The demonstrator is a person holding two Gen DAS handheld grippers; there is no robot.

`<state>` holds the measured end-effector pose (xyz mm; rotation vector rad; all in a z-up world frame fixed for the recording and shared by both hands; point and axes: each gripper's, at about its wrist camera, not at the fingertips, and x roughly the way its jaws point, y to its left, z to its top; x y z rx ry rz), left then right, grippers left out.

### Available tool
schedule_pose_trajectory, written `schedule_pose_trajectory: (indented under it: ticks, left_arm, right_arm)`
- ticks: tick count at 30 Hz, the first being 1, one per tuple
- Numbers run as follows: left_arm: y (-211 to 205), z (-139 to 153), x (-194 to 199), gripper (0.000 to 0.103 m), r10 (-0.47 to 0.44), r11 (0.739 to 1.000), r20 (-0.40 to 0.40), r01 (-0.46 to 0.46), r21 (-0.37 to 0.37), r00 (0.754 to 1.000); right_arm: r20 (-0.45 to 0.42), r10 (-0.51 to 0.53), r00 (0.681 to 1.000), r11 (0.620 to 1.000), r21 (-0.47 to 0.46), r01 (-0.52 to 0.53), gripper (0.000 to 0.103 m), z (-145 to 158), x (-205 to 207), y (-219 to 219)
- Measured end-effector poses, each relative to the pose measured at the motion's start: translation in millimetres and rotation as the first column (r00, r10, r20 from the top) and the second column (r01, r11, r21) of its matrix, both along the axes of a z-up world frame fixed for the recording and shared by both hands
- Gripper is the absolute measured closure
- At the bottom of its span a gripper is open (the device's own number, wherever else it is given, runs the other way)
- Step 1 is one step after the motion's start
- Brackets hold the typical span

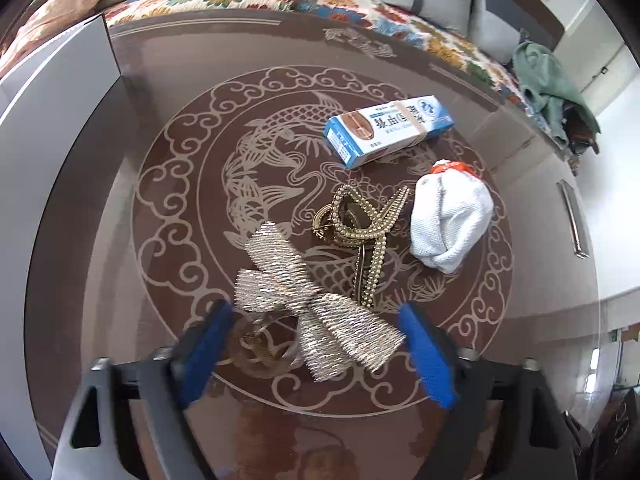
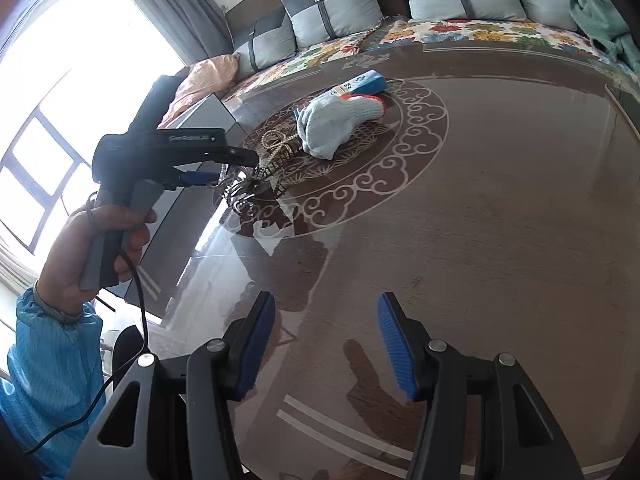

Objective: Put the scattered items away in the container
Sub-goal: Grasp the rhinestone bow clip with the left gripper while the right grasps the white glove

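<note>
Left wrist view: left tool [image 1: 316, 344] spread wide around the sequined bow [image 1: 316, 300], not yet clenched.

Detail: bow lies flat on the glass counter [image 1: 520, 240], between the 2 blue pads, so a close would likely pinch its lower lobe. Beaded hair claw [image 1: 360, 232] touches the bow's far side (risk of dragging it along). White glove [image 1: 450, 220] and toothpaste box [image 1: 388, 130] lie farther off, apart from each other. Grey container [image 1: 52, 92] waits at the counter's left edge, within easy reach of this arm. Right tool [image 2: 326, 344] hangs released over bare counter, holding nothing, well apart from the items.
</note>
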<state>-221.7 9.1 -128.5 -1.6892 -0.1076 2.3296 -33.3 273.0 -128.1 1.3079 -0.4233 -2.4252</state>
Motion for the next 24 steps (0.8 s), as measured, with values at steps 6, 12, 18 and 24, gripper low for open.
schedule_pose_trajectory:
  ticks: [6,12,18,24]
  left_arm:
    - [-1.4,5.4,15.2,0.032,-0.083,0.996,-0.026,0.084,0.041,0.996]
    - [-17.2,9.2,49.7,0.032,-0.121,0.991,-0.059,0.124,0.049,0.991]
    - [-32.4,10.8,77.3,0.032,-0.119,0.991,-0.091,0.123,0.043,0.989]
    - [-44.1,11.1,85.2,0.032,-0.102,0.993,-0.110,0.107,0.039,0.989]
  right_arm:
    - [0.018,-0.005,1.000,1.000,-0.013,0.005,0.049,-8.3,0.5,1.4]
    - [0.001,0.008,1.000,0.999,-0.039,-0.008,0.049,-3.9,-5.8,2.7]
    - [0.056,-0.018,0.998,0.983,-0.182,0.028,0.049,9.9,-83.0,12.8]
    - [0.233,-0.120,0.965,0.954,-0.243,0.177,0.042,8.7,-201.1,17.4]
